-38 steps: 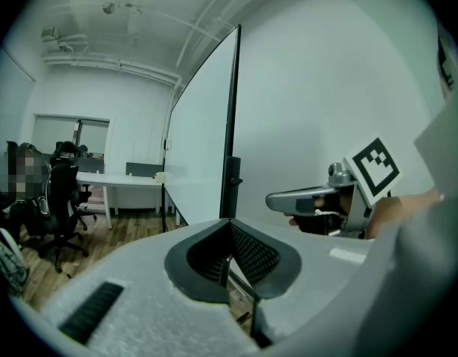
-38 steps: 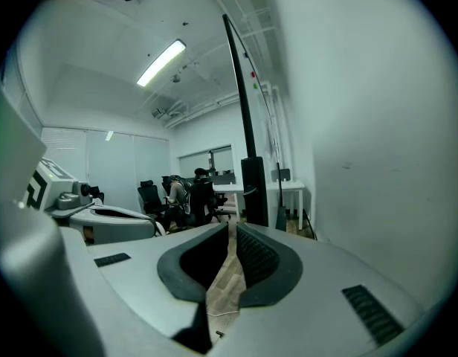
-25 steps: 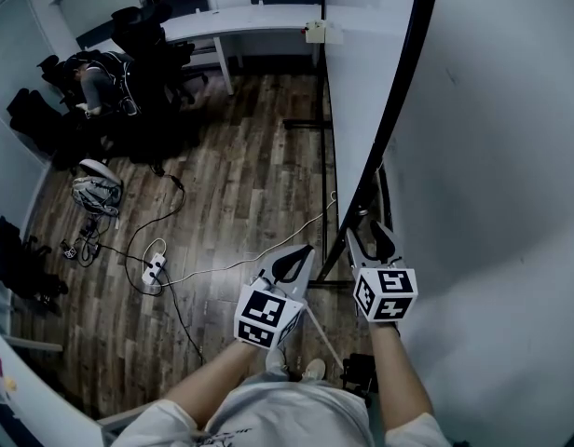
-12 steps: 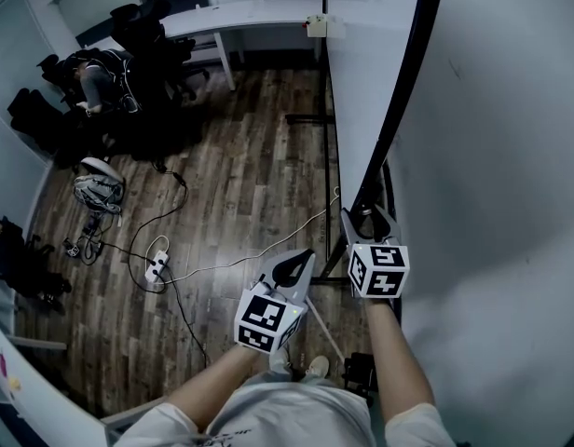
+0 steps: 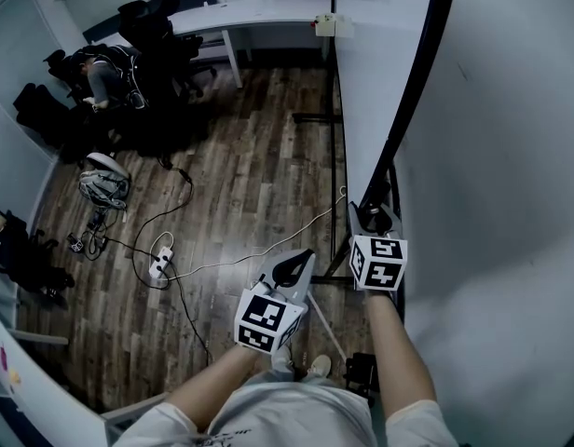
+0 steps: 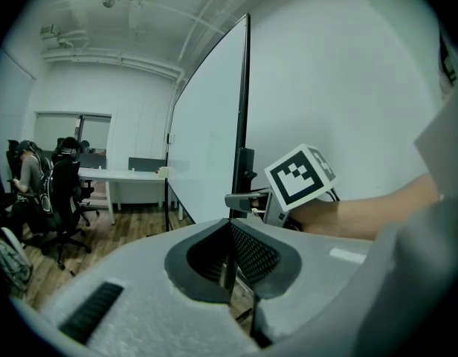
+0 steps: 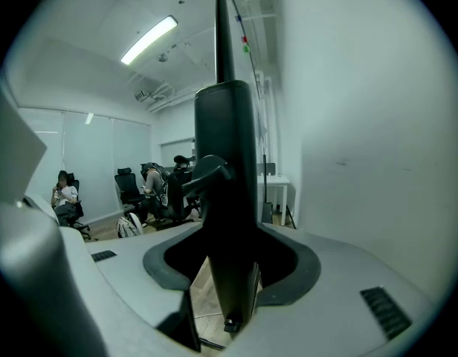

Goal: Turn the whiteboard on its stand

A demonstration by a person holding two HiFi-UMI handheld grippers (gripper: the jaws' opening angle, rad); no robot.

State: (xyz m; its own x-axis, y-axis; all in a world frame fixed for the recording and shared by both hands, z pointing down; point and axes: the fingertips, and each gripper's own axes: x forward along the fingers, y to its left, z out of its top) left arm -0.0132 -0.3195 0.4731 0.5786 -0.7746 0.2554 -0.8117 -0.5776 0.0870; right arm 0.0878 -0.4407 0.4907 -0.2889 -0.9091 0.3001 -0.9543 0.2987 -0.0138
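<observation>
Tall white whiteboard [image 5: 373,91] with a black edge frame, standing edge-on on its black stand beside the pale wall [image 5: 511,212], with the right gripper [image 5: 373,214] at its upright.

The stand's black upright post [image 7: 227,199] rises between the right gripper's jaws, which are closing on it, a sliver of floor showing beside the post on one side. The left gripper [image 5: 292,264] hangs apart from the board over the dark wooden plank floor [image 5: 250,166], its jaws together with nothing between them. Farther out, a white power strip [image 5: 157,264] and its cables lie on the floor. Beyond them, a long white desk [image 5: 250,12] stands with black office chairs [image 5: 152,35] and a seated person [image 5: 105,77].
</observation>
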